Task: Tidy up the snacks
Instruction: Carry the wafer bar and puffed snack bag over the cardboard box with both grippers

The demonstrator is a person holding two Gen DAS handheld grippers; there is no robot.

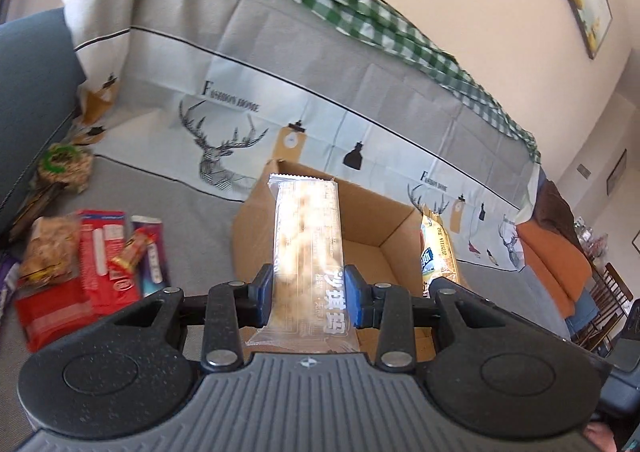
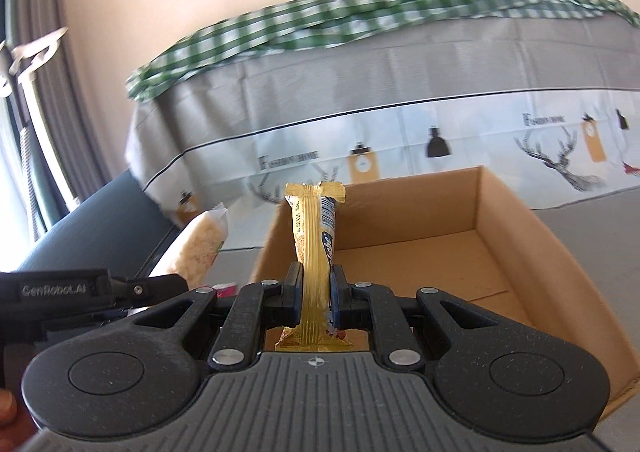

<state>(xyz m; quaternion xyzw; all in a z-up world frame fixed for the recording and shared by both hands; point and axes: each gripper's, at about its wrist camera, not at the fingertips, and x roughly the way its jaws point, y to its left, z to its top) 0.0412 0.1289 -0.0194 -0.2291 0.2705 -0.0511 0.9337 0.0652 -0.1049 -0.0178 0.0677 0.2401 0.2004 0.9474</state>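
Note:
My left gripper (image 1: 307, 294) is shut on a clear-wrapped puffed-grain bar (image 1: 306, 236), which sticks out over the near left corner of an open cardboard box (image 1: 360, 220). My right gripper (image 2: 316, 292) is shut on a thin gold-wrapped bar (image 2: 314, 236), held edge-on above the near rim of the same box (image 2: 520, 220). The box floor that shows is bare. In the right wrist view the grain bar (image 2: 202, 244) and the left gripper's black body (image 2: 92, 288) appear at the left. In the left wrist view the gold bar (image 1: 438, 252) shows at the right of the box.
A pile of red, purple and brown snack packets (image 1: 88, 268) lies on the grey sofa seat left of the box. A printed deer-pattern cover (image 1: 280, 100) drapes the sofa back, with green checked cloth (image 1: 360, 4) on top. Orange and brown cushions (image 1: 552, 252) sit far right.

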